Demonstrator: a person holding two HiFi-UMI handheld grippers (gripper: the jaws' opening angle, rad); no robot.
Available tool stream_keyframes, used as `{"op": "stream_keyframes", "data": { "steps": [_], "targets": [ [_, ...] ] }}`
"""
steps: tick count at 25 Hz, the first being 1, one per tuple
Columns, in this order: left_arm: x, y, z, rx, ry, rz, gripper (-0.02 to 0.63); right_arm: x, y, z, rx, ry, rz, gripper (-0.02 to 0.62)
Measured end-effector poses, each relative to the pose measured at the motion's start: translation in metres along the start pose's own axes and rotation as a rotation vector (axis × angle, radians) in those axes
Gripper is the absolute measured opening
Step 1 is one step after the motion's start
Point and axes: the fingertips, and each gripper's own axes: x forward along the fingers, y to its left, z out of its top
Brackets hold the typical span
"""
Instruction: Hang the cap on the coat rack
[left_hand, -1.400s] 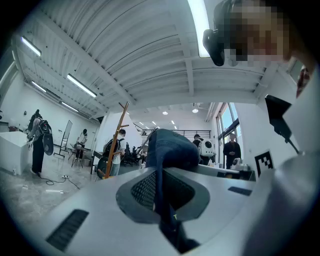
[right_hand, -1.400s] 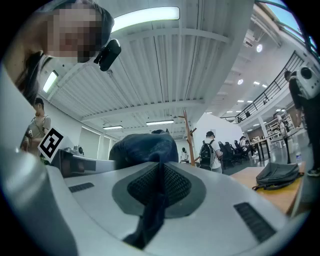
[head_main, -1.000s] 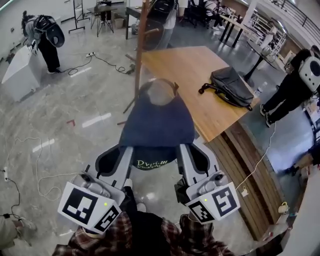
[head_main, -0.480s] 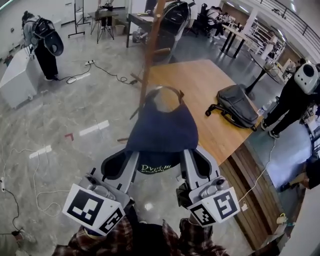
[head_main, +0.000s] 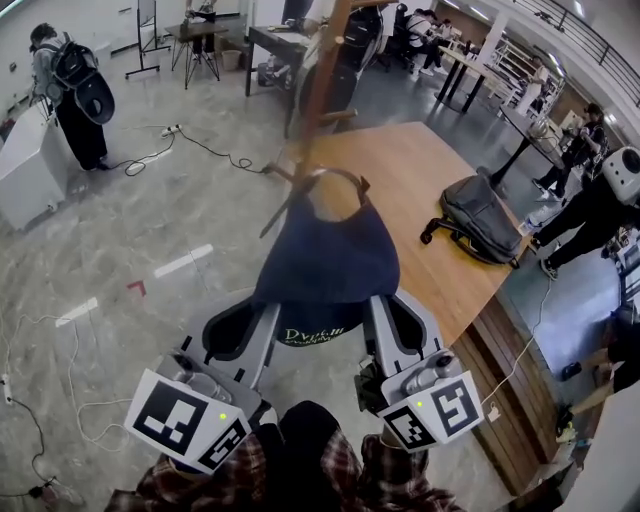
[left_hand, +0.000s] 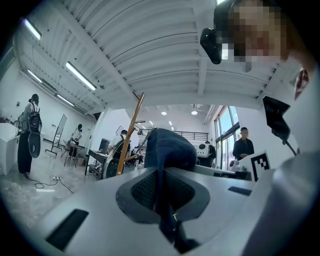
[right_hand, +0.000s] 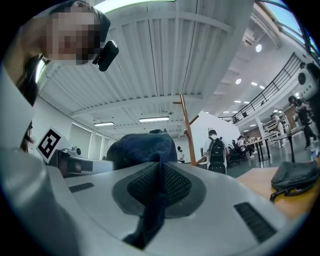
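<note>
Both grippers are clamped narrow on the cap (head_main: 325, 258). The left gripper (head_main: 270, 312) pinches the fabric edge on its side and the right gripper (head_main: 376, 306) does the same on the other. The left gripper view shows the dark cloth of the cap (left_hand: 167, 147) running down between the closed jaws of the left gripper (left_hand: 162, 200), and the right gripper view shows the same for the cap (right_hand: 142, 147) in the right gripper (right_hand: 157, 195). The cap is held in the air between them, crown up, with its back opening and strap (head_main: 335, 176) leading towards the coat rack (head_main: 322, 75). Change over the last second: the pair has carried the cap forward with the grip unchanged. In the head view the rack pole now looms much closer and the strap sits right by a lower peg (head_main: 284, 172); contact cannot be told. The bench (head_main: 420, 165) with the bag (head_main: 480, 215) has slid off to the right. The rack stands ahead in both gripper views (left_hand: 131, 132) (right_hand: 187, 130). Judgement: this is late approach and the cap is not hung yet. Next comes lifting the back opening over a peg, then letting go. The risk is snagging the strap or nudging the rack.
</note>
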Motion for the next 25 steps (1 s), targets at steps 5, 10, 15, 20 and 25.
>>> {"op": "stream_keyframes", "data": {
  "steps": [5,10,15,20,25],
  "targets": [
    [0.017,0.016,-0.012,-0.031,0.027,-0.009,0.021,0.016,-0.014,-0.014,0.012,0.036,-0.02,0.021],
    [0.045,0.027,-0.024,-0.043,0.045,-0.005,0.021,0.031,-0.04,-0.027,0.023,0.056,-0.025,0.022],
    [0.092,0.034,-0.035,-0.04,0.057,-0.001,0.021,0.051,-0.085,-0.036,0.036,0.057,-0.02,0.023],
    [0.154,0.046,-0.033,-0.025,0.046,0.026,0.021,0.085,-0.141,-0.032,0.039,0.044,0.011,0.023],
    [0.214,0.055,-0.025,-0.016,0.029,0.06,0.021,0.119,-0.195,-0.023,0.042,0.039,0.051,0.022]
  ]
}}
